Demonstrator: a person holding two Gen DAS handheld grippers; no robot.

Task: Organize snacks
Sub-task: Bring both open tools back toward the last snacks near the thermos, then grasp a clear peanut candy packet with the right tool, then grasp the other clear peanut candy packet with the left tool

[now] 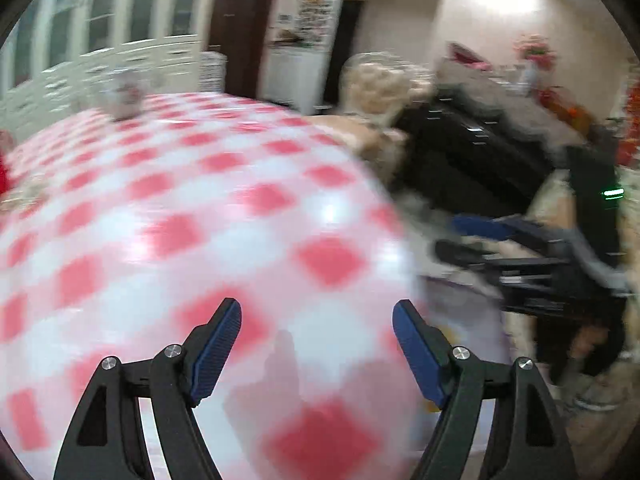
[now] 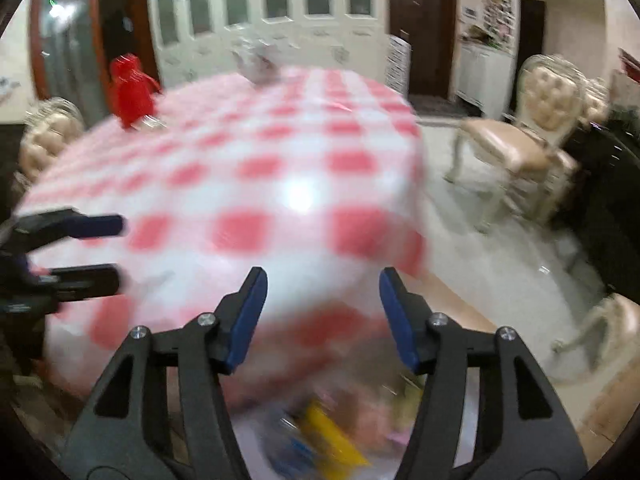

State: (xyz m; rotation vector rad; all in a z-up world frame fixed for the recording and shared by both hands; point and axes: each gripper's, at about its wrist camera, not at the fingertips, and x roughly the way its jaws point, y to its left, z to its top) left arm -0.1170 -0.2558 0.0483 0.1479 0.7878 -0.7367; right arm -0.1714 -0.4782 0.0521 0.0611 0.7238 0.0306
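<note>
Both views are blurred by motion. My left gripper [image 1: 317, 312] is open and empty above a table with a red-and-white checked cloth [image 1: 168, 200]. My right gripper [image 2: 323, 280] is open and empty over the table's near right edge [image 2: 360, 248]. Below it lies a blurred heap of colourful snack packets [image 2: 324, 432], one yellow, beside the table. The right gripper shows at the right of the left wrist view [image 1: 472, 240], jaws apart. The left gripper shows at the left of the right wrist view [image 2: 100, 248], jaws apart.
A red bag [image 2: 130, 90] and a pale blurred object [image 2: 260, 64] stand at the table's far side. Cream upholstered chairs [image 2: 532, 132] stand right of the table on a pale tiled floor. A black cabinet [image 1: 468, 160] is further right. White glass-door cupboards [image 2: 272, 4] line the back wall.
</note>
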